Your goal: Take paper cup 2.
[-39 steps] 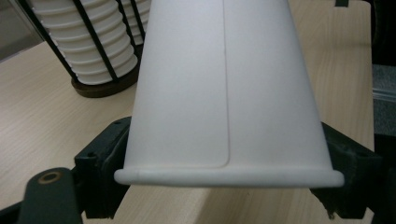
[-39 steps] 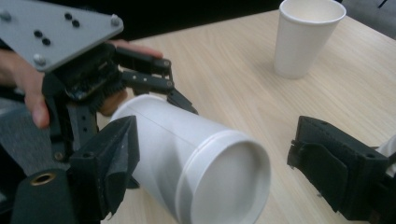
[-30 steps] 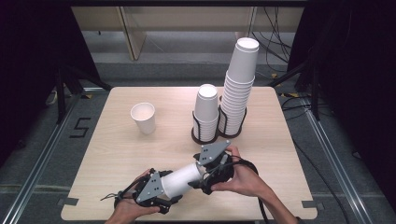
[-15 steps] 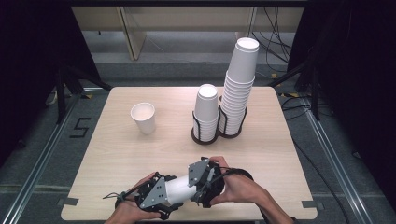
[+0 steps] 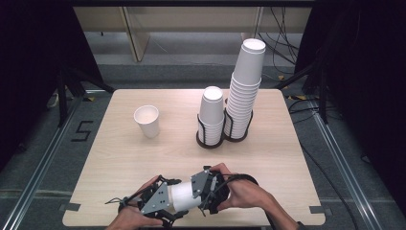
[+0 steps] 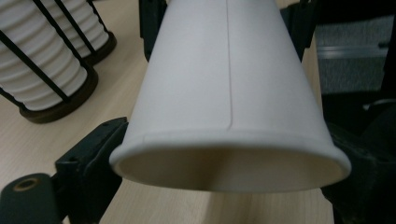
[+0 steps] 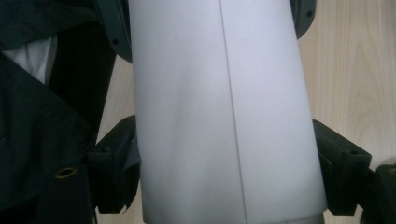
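Your left gripper (image 5: pixel 165 203) and right gripper (image 5: pixel 207 188) both clamp one white paper cup (image 5: pixel 184 196), lying sideways at the table's (image 5: pixel 268 158) near edge. Well beyond stand a lone upright cup (image 5: pixel 147 120) and two wire-held cup stacks (image 5: pixel 211 115) (image 5: pixel 245 86). A "5" (image 5: pixel 82 131) marks the floor at left

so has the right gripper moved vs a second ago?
Yes. In the high view the right gripper has come toward the table's near edge and toward the left gripper, farther from the cup holders, closing along the held paper cup.
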{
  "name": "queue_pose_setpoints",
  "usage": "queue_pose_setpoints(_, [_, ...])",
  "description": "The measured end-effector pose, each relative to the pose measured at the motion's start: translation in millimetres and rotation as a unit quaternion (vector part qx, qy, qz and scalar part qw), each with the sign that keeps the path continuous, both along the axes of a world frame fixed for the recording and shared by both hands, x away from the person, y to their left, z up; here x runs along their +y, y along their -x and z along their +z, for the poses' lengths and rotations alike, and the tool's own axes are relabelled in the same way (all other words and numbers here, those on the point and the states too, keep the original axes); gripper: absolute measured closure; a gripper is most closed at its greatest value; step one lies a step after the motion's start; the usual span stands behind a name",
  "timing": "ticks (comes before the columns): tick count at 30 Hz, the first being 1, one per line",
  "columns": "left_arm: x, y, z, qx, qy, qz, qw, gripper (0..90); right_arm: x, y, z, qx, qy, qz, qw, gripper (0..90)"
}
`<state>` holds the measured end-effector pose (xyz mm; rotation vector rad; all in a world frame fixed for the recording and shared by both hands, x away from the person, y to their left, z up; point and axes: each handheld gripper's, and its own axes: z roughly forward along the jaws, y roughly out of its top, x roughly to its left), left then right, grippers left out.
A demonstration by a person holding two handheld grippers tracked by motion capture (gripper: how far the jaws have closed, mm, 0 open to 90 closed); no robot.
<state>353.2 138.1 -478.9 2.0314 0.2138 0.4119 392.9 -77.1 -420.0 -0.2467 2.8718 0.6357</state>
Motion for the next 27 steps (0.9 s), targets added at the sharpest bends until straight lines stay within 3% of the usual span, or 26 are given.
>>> queue_pose_setpoints(1, [1.6,-1.1,-0.5,0.005,0.020,0.003,0.9998,7.8,-2.5,-0.9,0.9,0.002,-0.005,-0.004,1.0000,23.3])
queue_pose_setpoints(2, [3.3,-2.1,-0.4,0.007,0.033,0.003,0.9994,8.5,-4.3,-5.1,1.8,-0.002,-0.017,0.016,0.9997,23.5])
queue_pose_setpoints(5, [7.3,-4.4,-0.2,0.014,0.091,0.013,0.9956,8.3,-15.1,-9.6,5.5,0.023,-0.056,-0.002,0.9982,23.7])
queue_pose_setpoints(9, [9.3,-6.6,1.1,0.034,0.125,0.027,0.9912,8.2,-26.9,-19.6,8.1,0.049,-0.110,0.008,0.9927,23.7])
queue_pose_setpoints(11, [11.5,-7.8,1.3,0.040,0.121,0.035,0.9912,8.3,-31.1,-22.6,8.9,0.053,-0.129,0.006,0.9902,23.8])
queue_pose_setpoints(14, [12.0,-8.7,1.1,0.046,0.134,0.033,0.9894,8.4,-35.4,-25.7,10.3,0.065,-0.156,0.010,0.9855,23.8])
queue_pose_setpoints(15, [10.9,-8.8,0.9,0.046,0.145,0.031,0.9879,8.4,-35.9,-25.0,10.6,0.071,-0.159,0.007,0.9847,23.7])
queue_pose_setpoints(17, [10.8,-7.6,2.6,0.046,0.146,0.029,0.9877,8.7,-35.6,-25.3,10.2,0.070,-0.160,0.008,0.9845,23.7])
queue_pose_setpoints(18, [9.5,-7.6,2.2,0.047,0.161,0.026,0.9855,8.2,-35.1,-24.5,9.8,0.075,-0.162,0.008,0.9840,23.8])
queue_pose_setpoints(19, [10.4,-6.9,3.6,0.049,0.156,0.027,0.9861,7.0,-34.2,-25.2,8.9,0.073,-0.164,0.014,0.9836,23.7])
queue_pose_setpoints(20, [10.1,-6.8,4.0,0.053,0.163,0.026,0.9849,6.4,-33.2,-24.8,8.2,0.074,-0.165,0.014,0.9834,23.7])
queue_pose_setpoints(21, [9.2,-7.4,4.1,0.058,0.181,0.021,0.9816,5.7,-32.4,-24.4,7.7,0.076,-0.165,0.016,0.9832,23.7])
queue_pose_setpoints(23, [9.6,-6.5,5.9,0.062,0.183,0.024,0.9808,5.1,-29.7,-22.1,5.5,0.092,-0.167,0.013,0.9816,23.7])
queue_pose_setpoints(24, [9.5,-6.4,6.3,0.057,0.181,0.023,0.9815,4.7,-29.0,-23.5,4.6,0.082,-0.166,0.017,0.9825,23.6])
queue_pose_setpoints(25, [9.6,-6.0,6.3,0.056,0.180,0.023,0.9817,4.6,-27.7,-23.1,3.5,0.089,-0.172,0.017,0.9810,23.7])
queue_pose_setpoints(26, [8.6,-6.5,5.2,0.053,0.192,0.015,0.9798,4.6,-27.1,-22.4,2.9,0.100,-0.175,0.017,0.9794,23.7])
queue_pose_setpoints(27, [9.7,-5.3,6.1,0.050,0.186,0.021,0.9811,4.9,-26.3,-22.4,1.7,0.104,-0.177,0.016,0.9786,23.6])
